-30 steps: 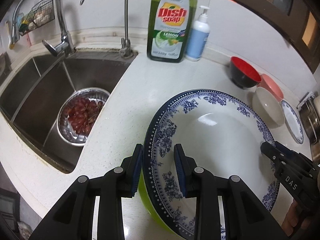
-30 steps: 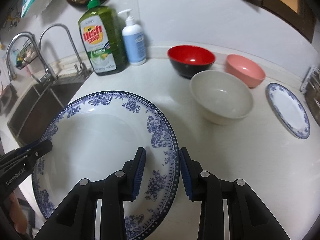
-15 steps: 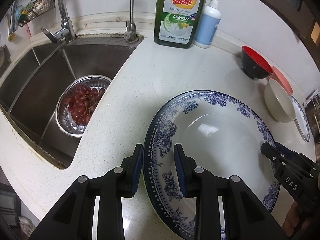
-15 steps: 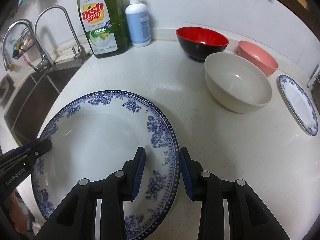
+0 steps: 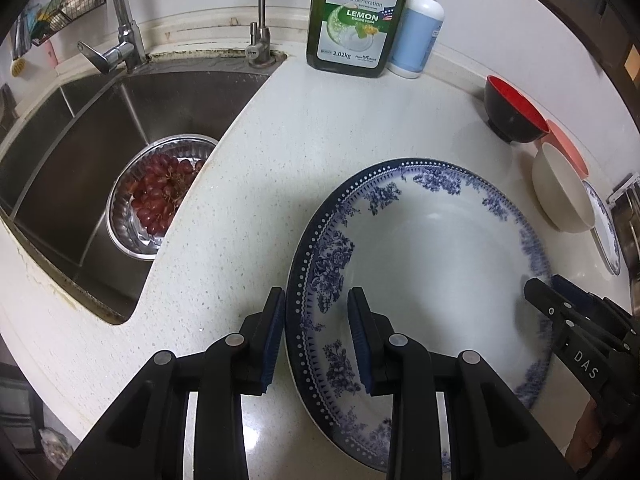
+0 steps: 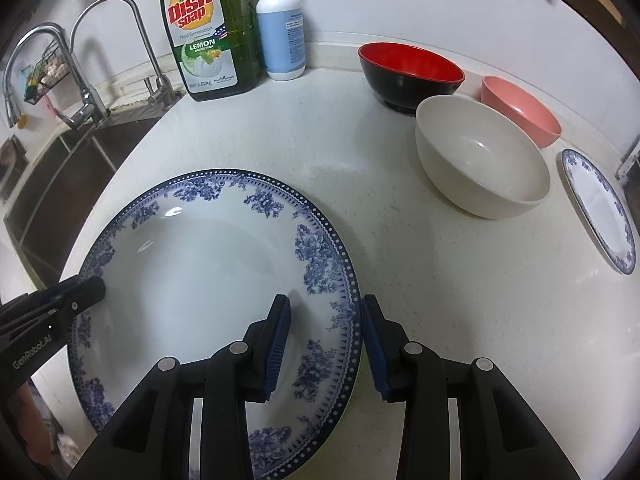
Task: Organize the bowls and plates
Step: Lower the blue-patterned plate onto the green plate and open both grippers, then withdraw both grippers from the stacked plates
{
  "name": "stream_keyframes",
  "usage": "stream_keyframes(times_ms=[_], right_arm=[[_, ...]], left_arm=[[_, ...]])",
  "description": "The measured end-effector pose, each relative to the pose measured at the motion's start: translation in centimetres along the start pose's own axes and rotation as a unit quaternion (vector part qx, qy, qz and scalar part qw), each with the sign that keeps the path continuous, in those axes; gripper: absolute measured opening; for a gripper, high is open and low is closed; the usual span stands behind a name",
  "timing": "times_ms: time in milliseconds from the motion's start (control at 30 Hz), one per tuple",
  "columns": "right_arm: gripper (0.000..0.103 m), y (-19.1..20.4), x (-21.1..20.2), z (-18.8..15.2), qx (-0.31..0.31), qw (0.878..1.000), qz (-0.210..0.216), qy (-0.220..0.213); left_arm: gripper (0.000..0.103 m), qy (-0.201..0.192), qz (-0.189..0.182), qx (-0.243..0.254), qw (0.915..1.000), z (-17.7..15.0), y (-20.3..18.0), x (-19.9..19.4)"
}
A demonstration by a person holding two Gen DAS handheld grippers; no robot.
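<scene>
Both tongs straddle opposite rims of the large blue-patterned plate [image 6: 200,280], lying on the desk [image 6: 440,300] near the sink: left tongs [image 5: 316,332] clamped on it, right tongs [image 6: 326,340] just easing apart. Uneven release could slide it sinkward

Dish soap bottle [image 5: 357,16] beside pump bottle [image 5: 416,30] on counter [image 5: 256,184]; grapes [image 5: 160,194] in sink [image 5: 80,152].
</scene>
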State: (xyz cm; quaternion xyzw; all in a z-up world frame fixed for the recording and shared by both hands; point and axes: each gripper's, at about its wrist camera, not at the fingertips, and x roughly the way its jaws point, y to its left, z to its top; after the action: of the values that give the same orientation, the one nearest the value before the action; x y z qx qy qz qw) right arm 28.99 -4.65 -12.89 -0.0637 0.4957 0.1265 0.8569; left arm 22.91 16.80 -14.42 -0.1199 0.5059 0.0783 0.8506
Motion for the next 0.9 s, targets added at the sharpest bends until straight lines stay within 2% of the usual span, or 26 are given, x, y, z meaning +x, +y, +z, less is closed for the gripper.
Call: stream_keyframes(times_ms=[100, 233, 333, 400, 600, 700, 900], right_arm=[[0.042, 0.0, 0.0, -0.1, 0.000, 1.000, 0.006, 0.002], [0.056, -0.3, -0.1, -0.1, 0.007, 1.000, 0.009, 0.006], [0.059, -0.6, -0.9, -0.2, 0.012, 1.000, 0.009, -0.005], [0.063, -1.0, -1.5, -0.3, 0.017, 1.000, 0.011, -0.012], [0.063, -2.6, -3.4, -0.5, 0.043, 0.999, 0.014, -0.031], [0.063, -3.8, -4.5, -0.9, 0.061, 0.997, 0.015, -0.042], [0.063, -6.7, -7.0, -1.7, 0.084, 0.993, -0.022, -0.082]], left_arm=[[0.034, -0.007, 0.004, 0.004, 1.0000, 0.1, -0.1, -0.3], [0.043, -0.018, 0.007, 0.007, 0.9998, 0.1, -0.4, -0.9], [0.055, -0.029, 0.005, 0.015, 0.9995, 0.2, -0.8, -1.6], [0.059, -0.039, 0.004, 0.021, 0.9990, 0.4, -1.3, -2.3], [0.070, -0.071, -0.009, 0.044, 0.9965, 1.0, -3.7, -4.1], [0.072, -0.083, -0.020, 0.064, 0.9943, 1.3, -5.4, -4.7], [0.075, -0.102, -0.044, 0.106, 0.9881, 1.8, -9.8, -5.6]])
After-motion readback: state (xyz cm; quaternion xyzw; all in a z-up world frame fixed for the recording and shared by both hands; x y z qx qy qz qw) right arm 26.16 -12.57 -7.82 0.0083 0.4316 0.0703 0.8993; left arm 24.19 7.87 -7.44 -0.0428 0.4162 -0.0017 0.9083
